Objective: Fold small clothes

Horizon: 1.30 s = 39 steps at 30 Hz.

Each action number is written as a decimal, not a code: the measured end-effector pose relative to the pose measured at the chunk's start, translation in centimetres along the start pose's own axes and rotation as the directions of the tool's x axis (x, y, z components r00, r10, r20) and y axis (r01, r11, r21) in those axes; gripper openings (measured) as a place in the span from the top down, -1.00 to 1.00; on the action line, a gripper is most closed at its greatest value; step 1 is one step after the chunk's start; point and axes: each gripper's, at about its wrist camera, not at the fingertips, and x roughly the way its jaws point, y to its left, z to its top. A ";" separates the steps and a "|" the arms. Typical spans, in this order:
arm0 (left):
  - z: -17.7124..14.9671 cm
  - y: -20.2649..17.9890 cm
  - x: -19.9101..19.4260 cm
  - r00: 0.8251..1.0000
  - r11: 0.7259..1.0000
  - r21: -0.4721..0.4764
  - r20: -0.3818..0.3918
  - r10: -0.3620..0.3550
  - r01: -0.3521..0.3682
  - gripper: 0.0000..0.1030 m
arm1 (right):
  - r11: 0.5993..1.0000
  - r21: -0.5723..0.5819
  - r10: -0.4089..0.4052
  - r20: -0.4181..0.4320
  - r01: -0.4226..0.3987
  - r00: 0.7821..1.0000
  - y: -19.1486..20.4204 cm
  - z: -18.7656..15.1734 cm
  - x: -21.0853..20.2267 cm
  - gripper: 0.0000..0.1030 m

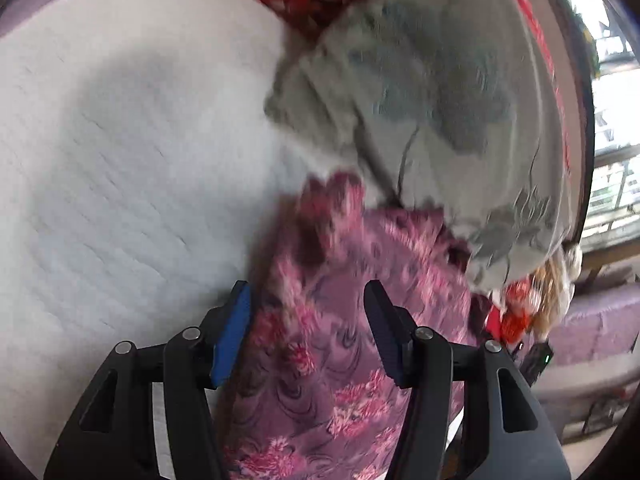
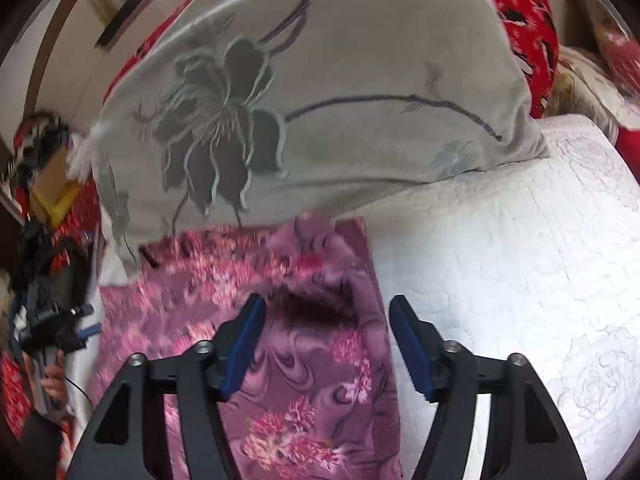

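A purple cloth with pink flowers (image 1: 320, 380) lies on the white quilted bed cover (image 1: 120, 160). Its far end is bunched near a grey cushion. My left gripper (image 1: 306, 292) hangs over the cloth with its jaws apart. The blue pad sits at the cloth's left edge and neither pad presses on the fabric. In the right wrist view the same cloth (image 2: 224, 280) lies flat with a dark fold near its middle. My right gripper (image 2: 327, 304) stands open above that fold. Its right finger (image 2: 412, 340) is over the white cover (image 2: 520, 240).
A large grey cushion with a dark flower print (image 2: 320, 80) lies just behind the cloth, also in the left wrist view (image 1: 440, 100). Red patterned fabric (image 2: 528, 32) sits behind it. At the left edge a hand holds a black device (image 2: 52, 320). A window shows at the far right.
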 end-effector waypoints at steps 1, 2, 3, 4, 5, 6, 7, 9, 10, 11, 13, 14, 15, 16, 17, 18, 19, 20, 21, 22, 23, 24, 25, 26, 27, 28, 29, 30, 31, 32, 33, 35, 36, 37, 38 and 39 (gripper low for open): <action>-0.2 -0.4 0.4 1.000 1.000 0.011 -0.003 0.019 -0.019 -0.10 | 1.000 -0.014 -0.019 -0.011 0.019 1.000 0.4 0.2 0.3 -0.32; -0.4 -0.9 0.5 0.999 0.999 0.023 0.019 0.046 -0.046 -0.08 | 0.999 -0.032 -0.036 -0.027 0.035 0.999 0.7 0.3 0.9 -0.32; -0.4 -1.5 0.4 0.995 0.996 0.045 0.055 0.079 -0.082 -0.06 | 0.994 -0.062 -0.089 -0.034 0.087 0.995 1.1 0.5 1.6 -0.32; -0.3 -1.9 0.3 0.993 0.993 0.058 0.074 0.097 -0.101 0.36 | 0.984 -0.090 -0.157 -0.023 0.155 0.987 1.5 0.8 2.0 -0.31; -0.2 -2.2 0.2 0.989 0.990 0.070 0.090 0.117 -0.124 0.91 | 0.979 -0.098 -0.181 -0.015 0.179 0.983 1.6 1.0 2.2 -0.15; 0.1 -2.3 0.1 0.987 0.988 0.070 0.098 0.130 -0.137 0.92 | 0.986 -0.091 -0.143 -0.006 0.142 0.990 1.6 1.5 2.2 0.14; 0.3 -2.2 -0.2 0.986 0.990 0.057 0.110 0.122 -0.129 0.92 | 0.992 -0.076 -0.104 -0.005 0.103 0.995 1.5 1.9 2.0 0.93; 0.6 -1.7 -1.0 0.985 0.994 0.040 0.140 0.098 -0.105 0.92 | 1.000 -0.020 -0.011 0.058 0.012 0.998 1.1 3.0 0.5 0.89; 0.6 -1.4 -1.1 0.985 0.994 0.038 0.148 0.092 -0.098 0.92 | 0.999 0.006 0.038 0.098 -0.039 0.995 0.9 3.3 -0.3 0.89; 0.7 -1.3 -1.0 0.983 0.994 0.038 0.155 0.095 -0.102 0.92 | 0.996 0.043 0.071 0.134 -0.078 0.988 0.3 3.5 -0.9 0.89; 0.8 -0.7 0.1 0.977 0.986 0.027 0.140 0.160 -0.166 0.92 | 0.985 0.141 0.086 0.127 -0.103 0.988 -1.5 3.6 -0.2 0.89; 0.9 -0.2 0.8 0.977 0.984 0.013 0.119 0.176 -0.179 0.91 | 0.983 0.171 0.055 0.091 -0.070 0.994 -2.1 3.4 0.9 0.88; 0.9 0.0 1.2 0.978 0.985 -0.006 0.114 0.174 -0.174 0.90 | 0.979 0.206 0.015 -0.006 -0.013 1.000 -3.0 2.8 3.0 0.84; 0.8 0.1 1.0 0.980 0.987 -0.024 0.121 0.158 -0.157 0.89 | 0.975 0.220 -0.002 -0.069 0.017 0.998 -3.3 2.3 4.1 0.72; 0.7 0.1 0.4 0.983 0.990 -0.036 0.124 0.137 -0.133 0.89 | 0.971 0.236 -0.012 -0.075 0.029 0.997 -3.7 1.7 4.3 0.66; 0.4 0.0 -0.1 0.983 0.992 -0.036 0.130 0.128 -0.124 0.89 | 0.970 0.243 0.000 -0.034 0.009 0.999 -3.7 1.5 3.4 0.59; -0.2 -0.3 -1.1 0.983 0.994 -0.024 0.148 0.111 -0.109 0.89 | 0.968 0.250 0.010 0.006 -0.011 1.000 -3.6 1.2 2.1 0.55; -1.0 -0.7 -2.0 0.981 0.996 -0.002 0.170 0.088 -0.089 0.89 | 0.968 0.247 0.041 0.038 -0.050 0.998 -3.4 0.9 0.9 0.54; -2.1 -1.3 -2.8 0.980 0.997 0.028 0.188 0.068 -0.074 0.89 | 0.967 0.227 0.101 0.073 -0.115 0.992 -2.9 0.4 -0.6 0.54; -3.4 -2.0 -3.5 0.979 0.996 0.065 0.197 0.051 -0.065 0.83 | 0.965 0.199 0.153 0.105 -0.171 0.983 -2.5 -0.3 -1.7 0.51; -4.9 -2.7 -3.7 0.980 0.993 0.101 0.198 0.033 -0.054 0.71 | 0.963 0.168 0.193 0.123 -0.212 0.973 -2.0 -1.1 -2.5 0.39; -6.2 -3.1 -3.5 0.981 0.991 0.123 0.191 0.027 -0.051 0.62 | 0.962 0.139 0.222 0.112 -0.237 0.969 -1.3 -2.2 -2.8 0.31; -6.9 -3.1 -3.2 0.983 0.989 0.133 0.181 0.042 -0.067 0.35 | 0.965 0.123 0.222 0.081 -0.231 0.972 -1.0 -3.1 -2.5 0.22; -7.8 -3.4 -2.1 0.983 0.984 0.142 0.161 0.082 -0.106 0.26 | 0.977 0.105 0.186 0.001 -0.185 0.983 -0.6 -4.3 -1.1 0.27; -8.5 -3.3 -0.9 0.983 0.978 0.149 0.133 0.129 -0.149 0.27 | 0.985 0.097 0.147 -0.065 -0.141 0.987 -0.7 -5.0 0.0 0.27; -9.1 -3.2 0.3 0.979 0.970 0.153 0.098 0.178 -0.191 0.29 | 0.991 0.082 0.117 -0.080 -0.110 0.990 -0.7 -5.6 0.5 0.30; -9.7 -3.4 0.3 0.974 0.963 0.164 0.108 0.198 -0.214 0.29 | 0.992 0.074 0.106 -0.033 -0.104 0.994 -0.5 -5.8 -0.7 0.31; -10.1 -3.8 -0.2 0.970 0.958 0.175 0.127 0.209 -0.229 0.29 | 0.990 0.091 0.107 -0.034 -0.104 0.994 -0.5 -5.7 -1.4 0.26; -10.6 -4.3 -0.9 0.967 0.952 0.190 0.134 0.217 -0.240 0.29 | 0.985 0.127 0.119 -0.030 -0.114 0.992 -0.8 -5.7 -2.5 0.24; -11.1 -4.7 -1.4 0.967 0.950 0.201 0.135 0.215 -0.239 0.29 | 0.978 0.161 0.135 -0.008 -0.132 0.991 -1.5 -6.1 -4.0 0.21; -11.8 -5.1 -2.1 0.969 0.951 0.205 0.143 0.203 -0.230 0.28 | 0.977 0.169 0.131 0.001 -0.129 0.991 -2.0 -6.5 -4.8 0.13; -13.0 -5.3 -2.8 0.973 0.955 0.212 0.150 0.176 -0.205 0.08 | 0.982 0.173 0.076 0.002 -0.075 0.997 -2.7 -7.8 -6.0 -0.25; -13.6 -5.2 -2.7 0.973 0.954 0.213 0.144 0.182 -0.210 0.03 | 0.982 0.182 0.053 0.001 -0.052 0.999 -3.3 -8.9 -6.2 -0.27; -14.2 -5.1 -2.0 0.971 0.950 0.214 0.130 0.202 -0.226 0.02 | 0.979 0.197 0.057 -0.013 -0.053 0.998 -3.8 -9.8 -6.2 -0.27; -14.7 -4.8 -1.4 0.968 0.946 0.214 0.110 0.225 -0.244 0.02 | 0.973 0.226 0.070 -0.056 -0.055 0.996 -4.4 -10.9 -5.5 -0.23; -15.2 -4.4 -0.7 0.965 0.942 0.211 0.085 0.248 -0.261 0.02 | 0.969 0.240 0.086 -0.081 -0.064 0.993 -4.7 -11.3 -5.0 -0.09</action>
